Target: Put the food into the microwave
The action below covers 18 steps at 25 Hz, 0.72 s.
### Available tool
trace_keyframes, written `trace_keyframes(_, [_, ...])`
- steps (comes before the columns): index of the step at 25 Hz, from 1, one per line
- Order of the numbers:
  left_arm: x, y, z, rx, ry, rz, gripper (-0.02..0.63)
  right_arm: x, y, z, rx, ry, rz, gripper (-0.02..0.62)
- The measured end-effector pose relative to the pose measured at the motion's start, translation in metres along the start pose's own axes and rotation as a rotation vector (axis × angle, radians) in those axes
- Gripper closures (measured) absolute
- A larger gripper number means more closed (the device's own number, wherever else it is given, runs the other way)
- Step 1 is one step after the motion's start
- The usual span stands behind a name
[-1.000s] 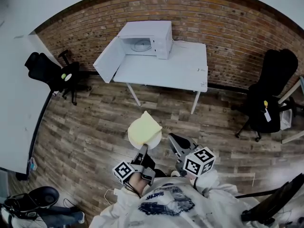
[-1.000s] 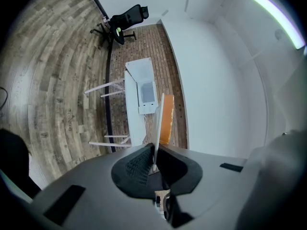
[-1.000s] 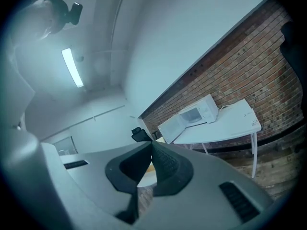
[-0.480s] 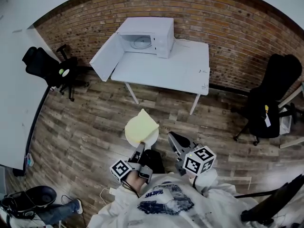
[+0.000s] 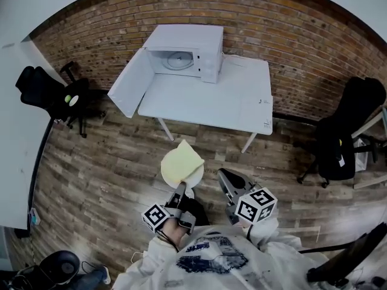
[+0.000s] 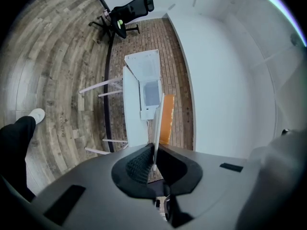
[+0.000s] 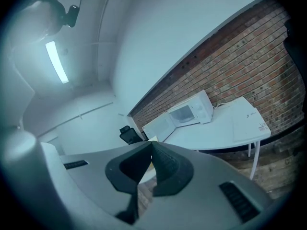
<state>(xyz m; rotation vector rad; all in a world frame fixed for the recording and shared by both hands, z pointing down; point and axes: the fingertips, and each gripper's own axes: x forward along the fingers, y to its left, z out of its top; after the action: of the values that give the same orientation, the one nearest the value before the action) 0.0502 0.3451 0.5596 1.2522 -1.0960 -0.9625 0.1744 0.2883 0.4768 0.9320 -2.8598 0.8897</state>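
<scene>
A white plate (image 5: 195, 175) carrying a pale yellow slab of food (image 5: 180, 162) hangs over the wooden floor, in front of the table. My left gripper (image 5: 182, 188) is shut on the plate's near rim. In the left gripper view the plate (image 6: 157, 123) stands edge-on between the pads, with the food (image 6: 167, 119) beside it. My right gripper (image 5: 222, 175) floats just right of the plate, shut and empty, its fingertips meeting in the right gripper view (image 7: 150, 145). The white microwave (image 5: 184, 52) sits on the table's far left corner, its door (image 5: 127, 82) swung wide open.
The white table (image 5: 224, 98) stands against a brick wall (image 5: 290, 35). One black office chair (image 5: 48, 92) is at the left and another (image 5: 347, 122) at the right. A white wall panel (image 5: 15, 132) runs along the left side.
The table and microwave have come nearer and lower in the head view. Both grippers have travelled forward with the plate, keeping the same grip.
</scene>
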Motion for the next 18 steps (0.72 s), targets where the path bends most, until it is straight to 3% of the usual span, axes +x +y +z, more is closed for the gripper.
trace_keyframes(11, [0.086, -0.020, 0.139, 0.015, 0.092, -0.004, 0.584, 0.152, 0.001, 0.044, 0.000, -0.005, -0.073, 0.581])
trace_keyframes(18, [0.125, -0.031, 0.196, 0.026, 0.147, -0.029, 0.584, 0.220, 0.000, 0.059, 0.015, -0.017, -0.112, 0.581])
